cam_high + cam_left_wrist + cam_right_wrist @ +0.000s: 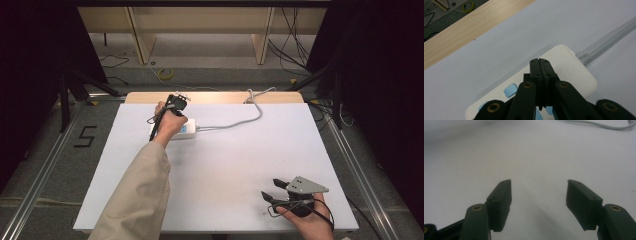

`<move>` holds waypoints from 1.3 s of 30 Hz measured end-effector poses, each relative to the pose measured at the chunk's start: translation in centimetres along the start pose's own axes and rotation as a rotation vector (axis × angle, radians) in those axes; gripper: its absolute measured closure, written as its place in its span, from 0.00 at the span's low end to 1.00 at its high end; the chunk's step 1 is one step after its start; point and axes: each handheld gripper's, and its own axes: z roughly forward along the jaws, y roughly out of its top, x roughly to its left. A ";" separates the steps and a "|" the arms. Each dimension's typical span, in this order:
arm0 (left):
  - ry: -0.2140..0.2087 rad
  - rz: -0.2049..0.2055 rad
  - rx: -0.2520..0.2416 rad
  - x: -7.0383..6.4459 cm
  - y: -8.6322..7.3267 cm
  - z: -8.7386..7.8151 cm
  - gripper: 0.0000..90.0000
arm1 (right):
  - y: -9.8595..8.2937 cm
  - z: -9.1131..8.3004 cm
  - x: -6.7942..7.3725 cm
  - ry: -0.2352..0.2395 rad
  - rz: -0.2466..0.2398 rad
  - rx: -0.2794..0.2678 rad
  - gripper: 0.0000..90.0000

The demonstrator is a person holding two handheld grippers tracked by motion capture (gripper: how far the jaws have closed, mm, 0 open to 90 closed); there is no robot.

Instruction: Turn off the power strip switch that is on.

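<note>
Here we hold the left claw [539,61] with its jaws pressed together and empty, tips poised over the white power strip [564,72], seemingly so the closed tips can act as one blunt finger for pressing. Whether they touch the casing we cannot tell. The strip lies on the far left part of the worktop [225,165], under our left hand [169,122], and its pale blue buttons [511,90] sit just near of the tips in the left gripper view, so we judge a switch press is the work in hand. Its grey cable [235,122] runs right and then far, off the back edge, which leaves it slack and keeps the strip from being tugged.

The right claw [274,190] waits well apart at the near right corner, jaws spread and holding nothing, out of the way of the working arm.

The worktop is a plain white sheet over a pale wooden board [210,97] that shows along the far edge. Beyond it we see a grey floor [200,75] with loose cables, wooden panels, and dark curtains to either side.
</note>
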 end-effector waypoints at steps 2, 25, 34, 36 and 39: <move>0.002 0.003 0.002 0.0 0.0 0.1 1.00 | 0.0 0.0 0.0 0.000 0.000 -0.001 0.43; 0.001 0.007 0.012 -0.2 0.3 0.9 0.99 | 0.0 0.0 0.0 0.003 -0.002 -0.002 0.43; 0.004 0.010 0.018 -0.2 0.5 1.0 0.99 | 0.0 0.0 0.0 0.004 -0.003 -0.001 0.43; 0.003 0.016 0.020 -0.2 0.6 1.1 0.99 | 0.0 0.0 0.0 0.004 -0.003 -0.001 0.43; 0.008 0.016 0.020 -0.3 0.7 1.2 1.00 | 0.0 0.0 0.0 0.004 -0.003 -0.001 0.43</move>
